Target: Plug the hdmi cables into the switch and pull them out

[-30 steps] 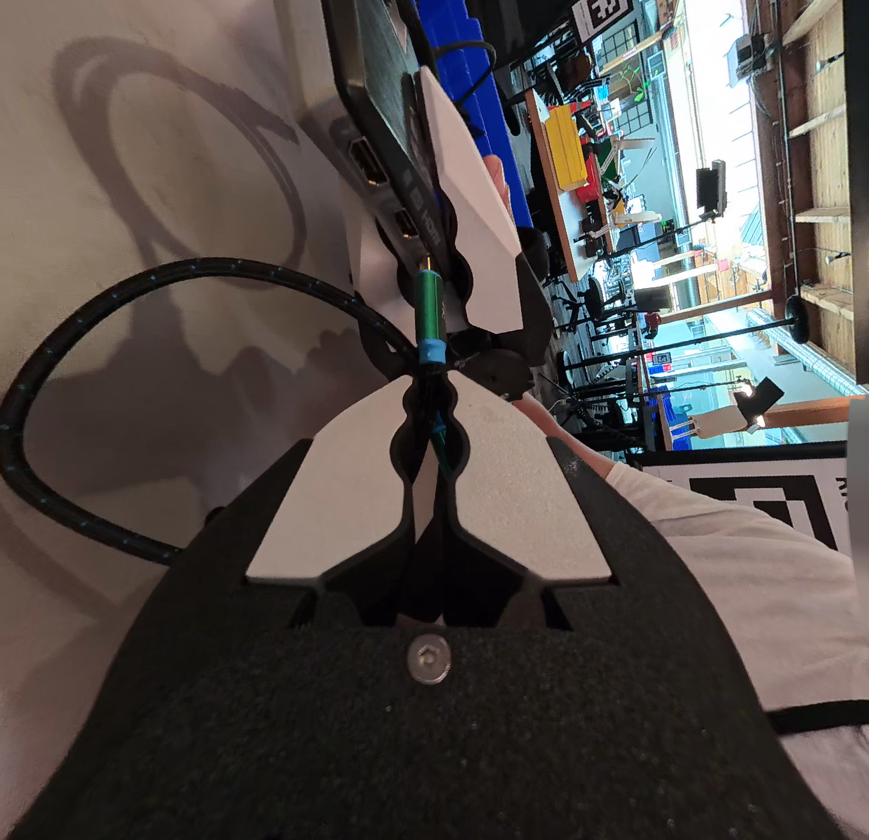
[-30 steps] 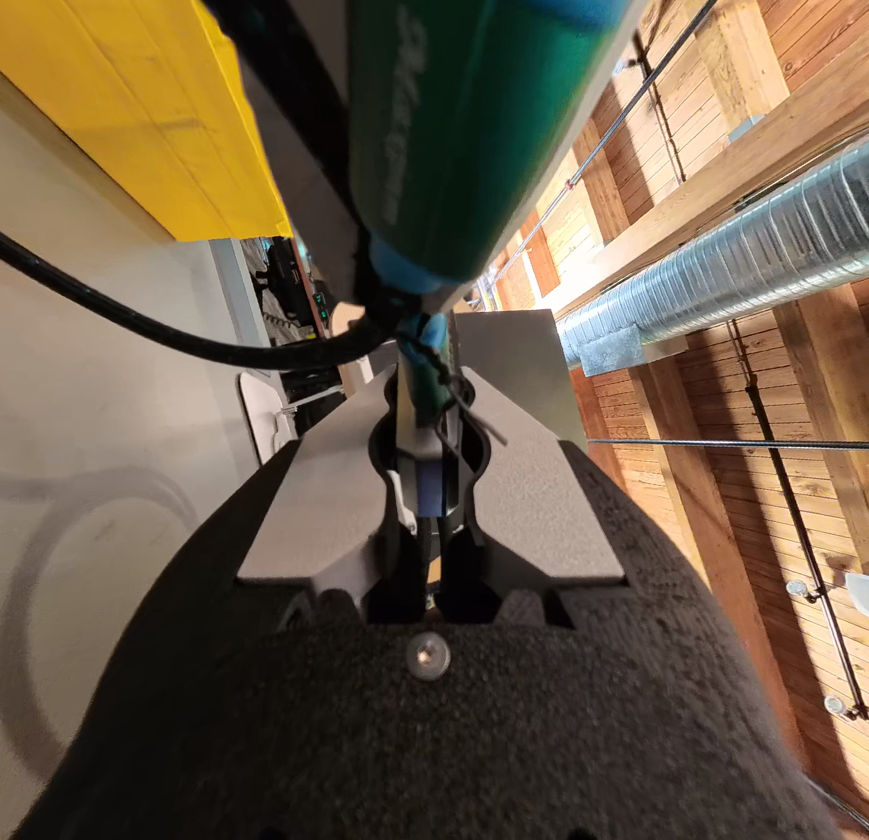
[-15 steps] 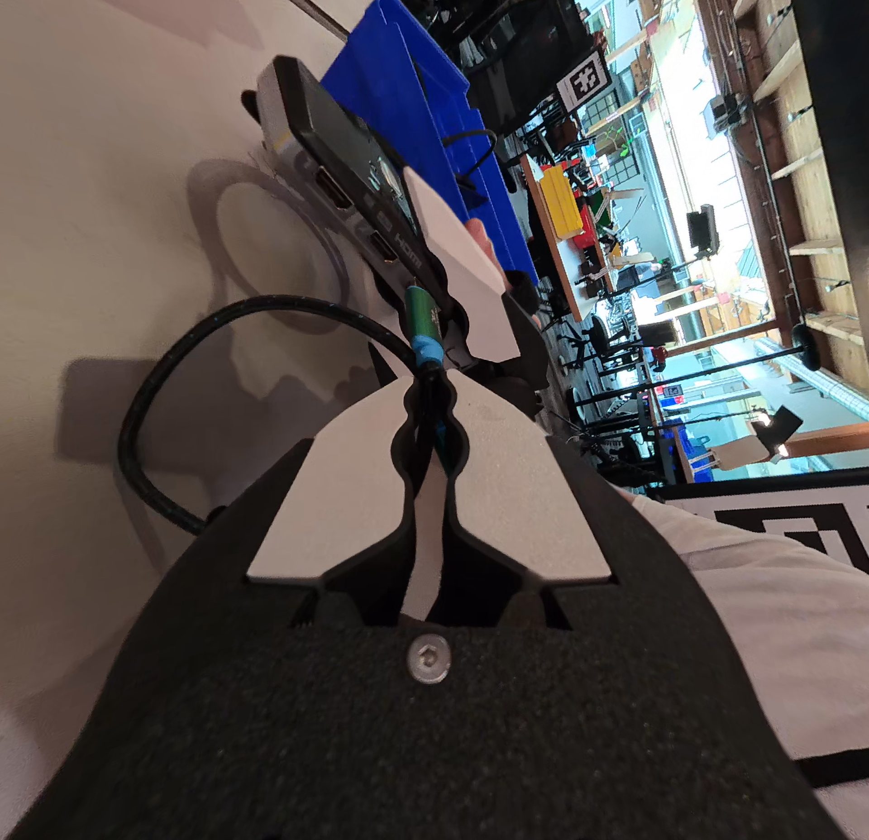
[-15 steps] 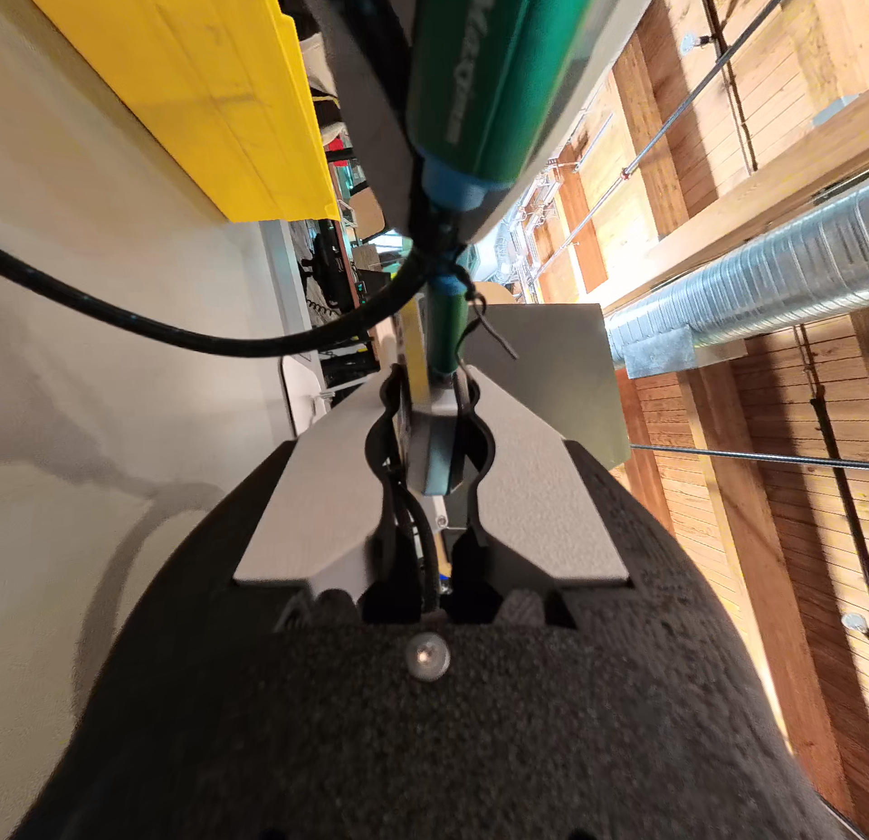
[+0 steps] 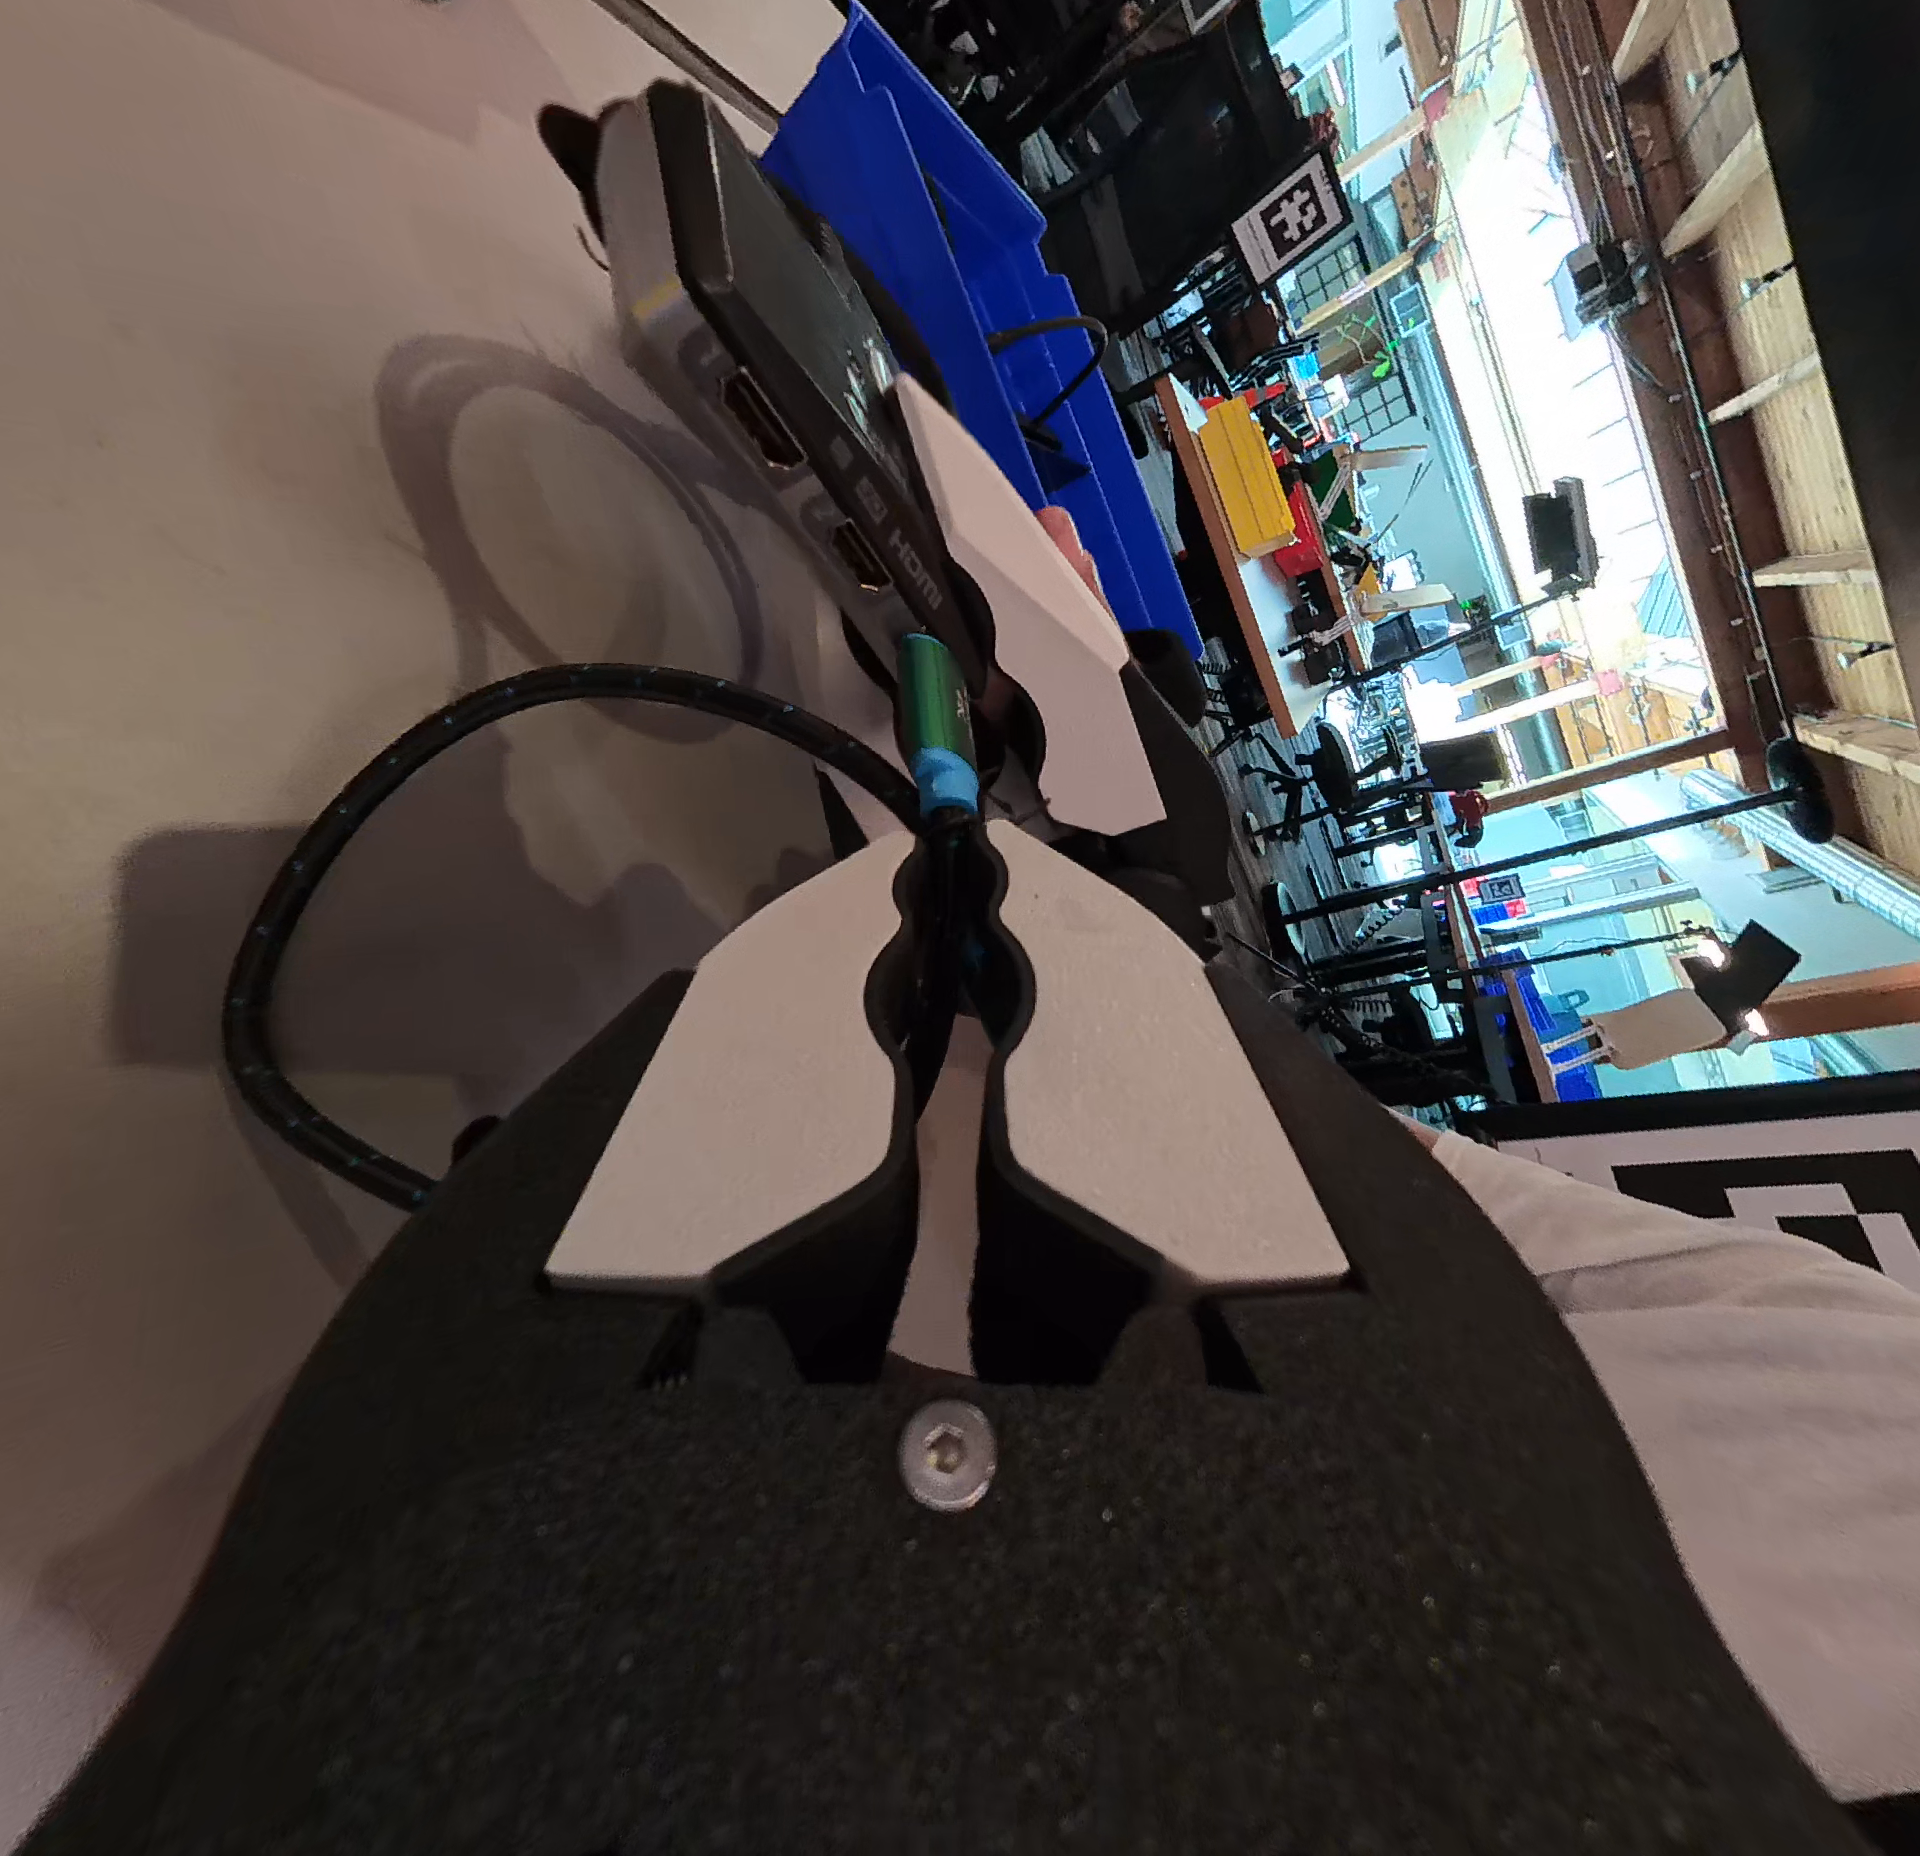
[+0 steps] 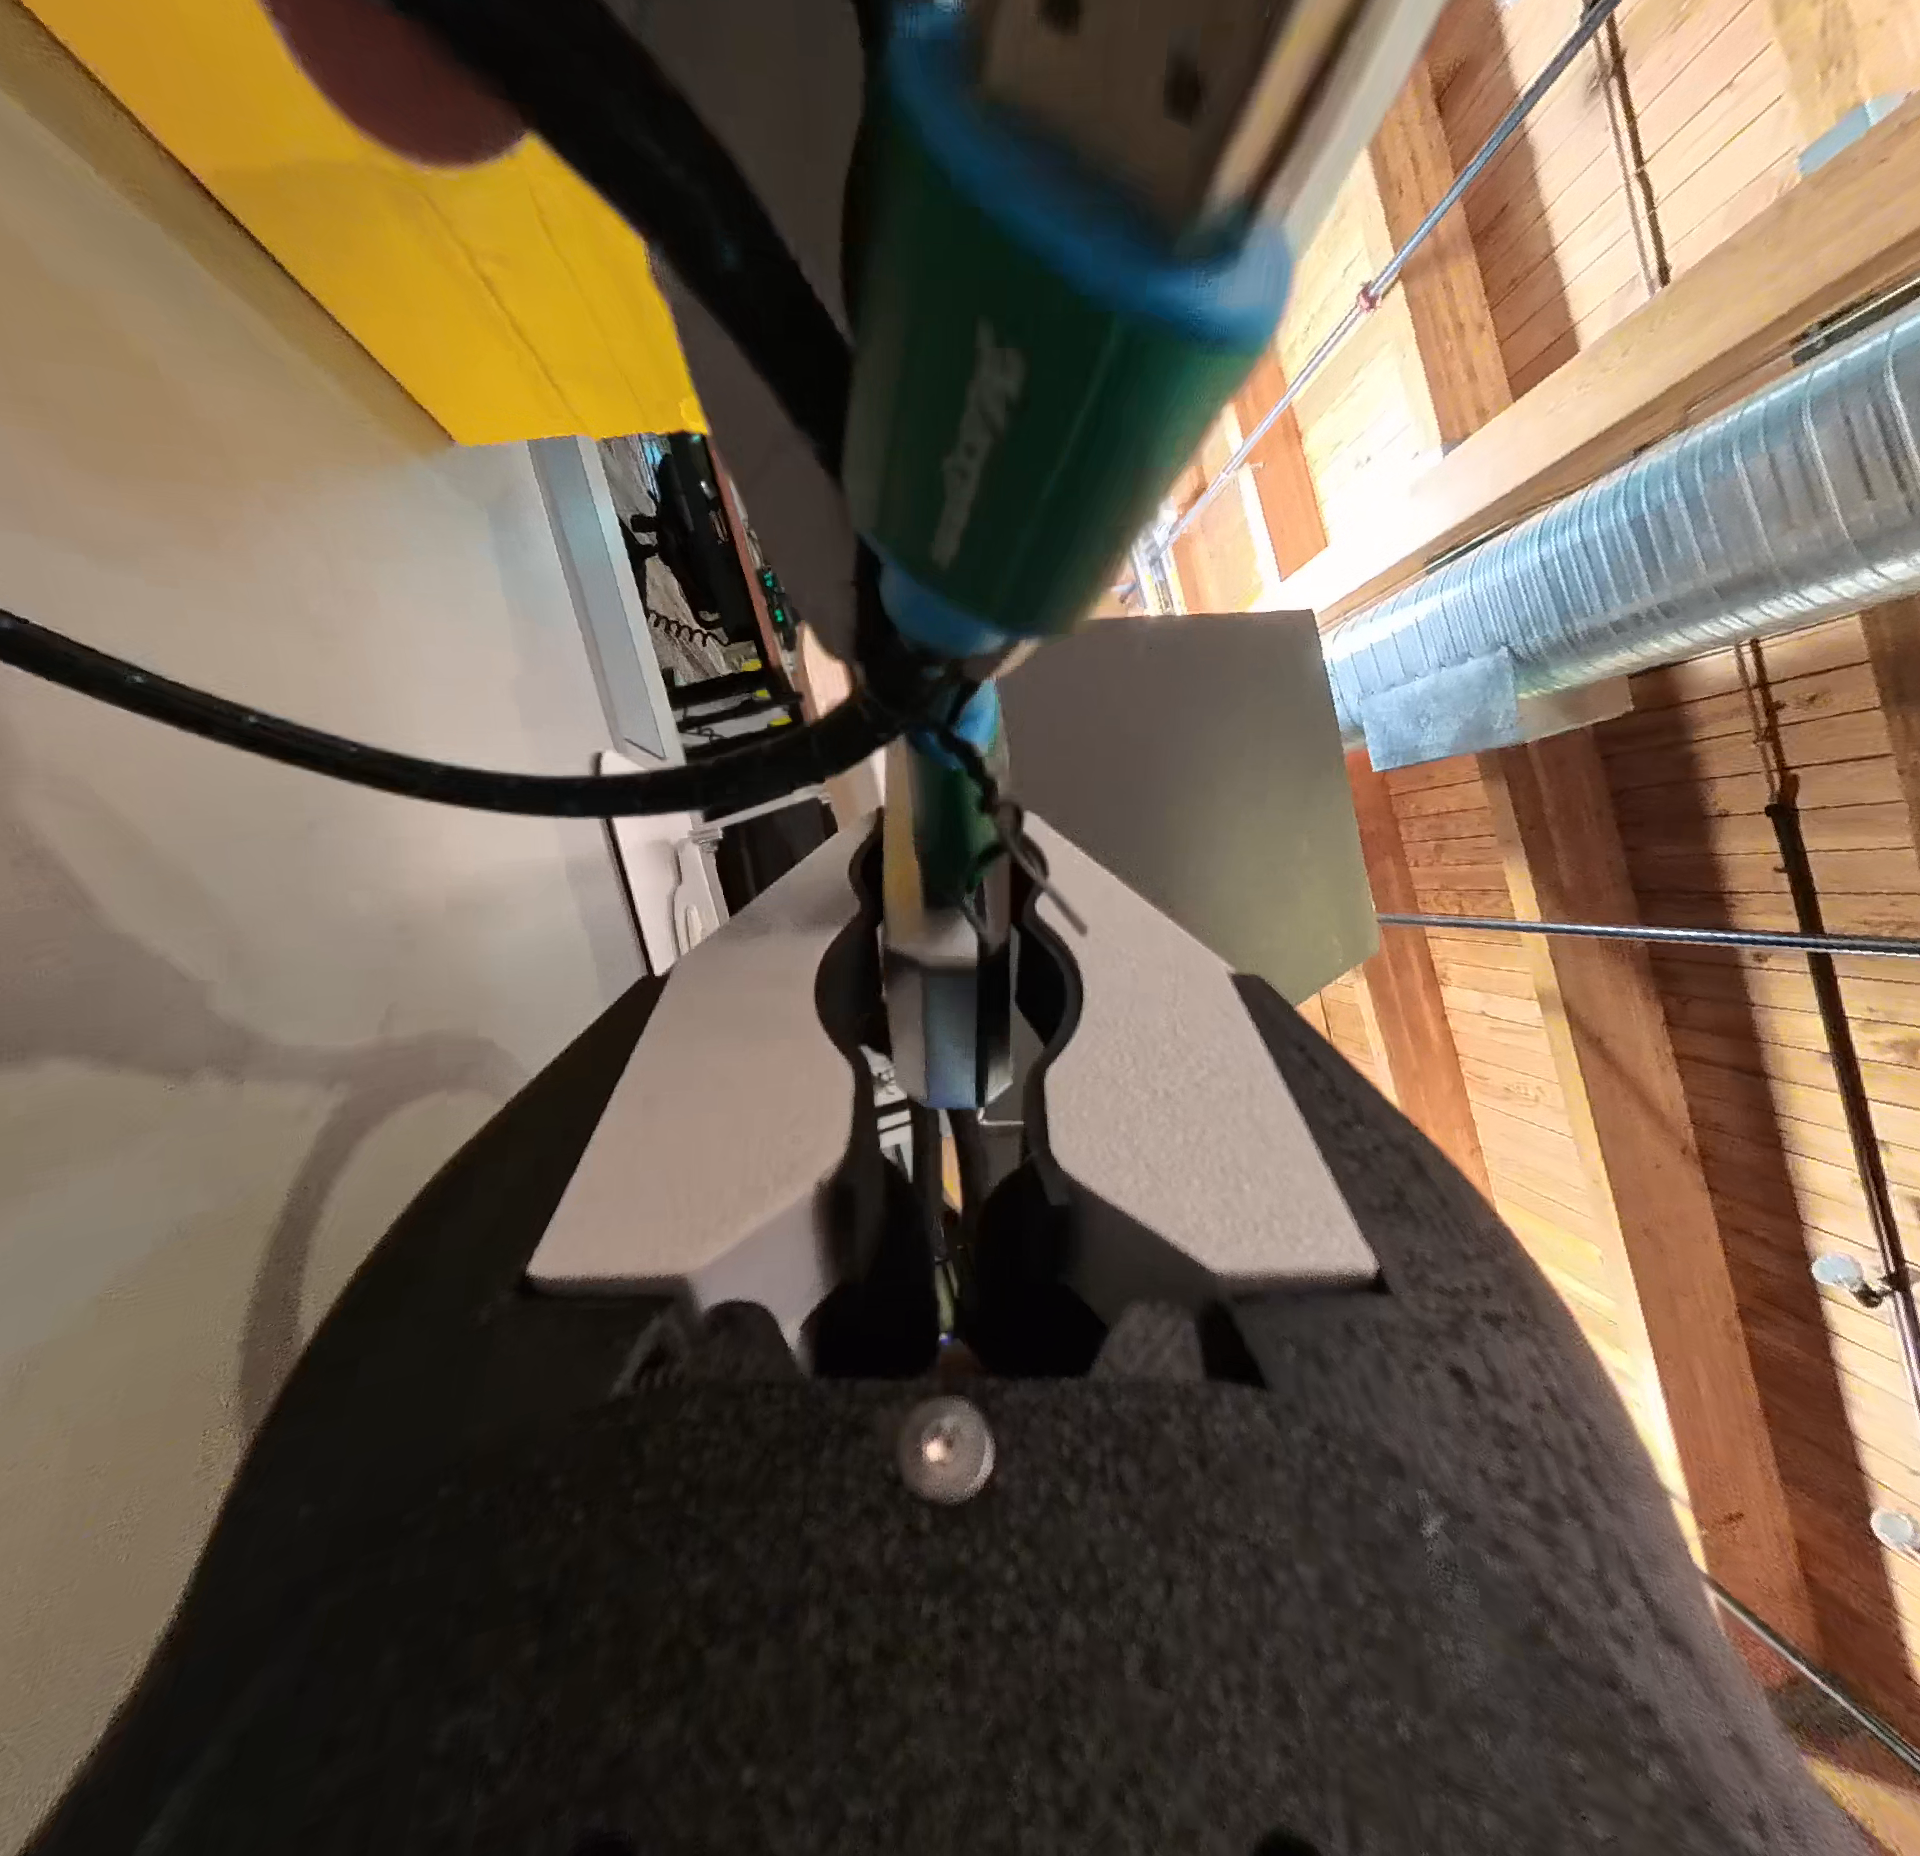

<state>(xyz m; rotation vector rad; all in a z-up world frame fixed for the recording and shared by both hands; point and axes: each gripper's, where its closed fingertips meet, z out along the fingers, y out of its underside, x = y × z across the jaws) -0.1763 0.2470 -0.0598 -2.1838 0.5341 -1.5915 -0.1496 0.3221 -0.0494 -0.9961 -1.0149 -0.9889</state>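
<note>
Switch (image 5: 748, 279) lies at eleven o'clock in the left wrist view, gripped at its near end by the right gripper (image 5: 1029, 601), whose jaws are clamped on it. Two ports look empty. Left gripper (image 5: 951, 871) has its jaws pinched on the braided cable (image 5: 312, 850) just behind the green plug (image 5: 935, 700), whose tip sits beside the switch's edge; whether it is seated cannot be told. Plugging and pulling seem unfinished.
</note>
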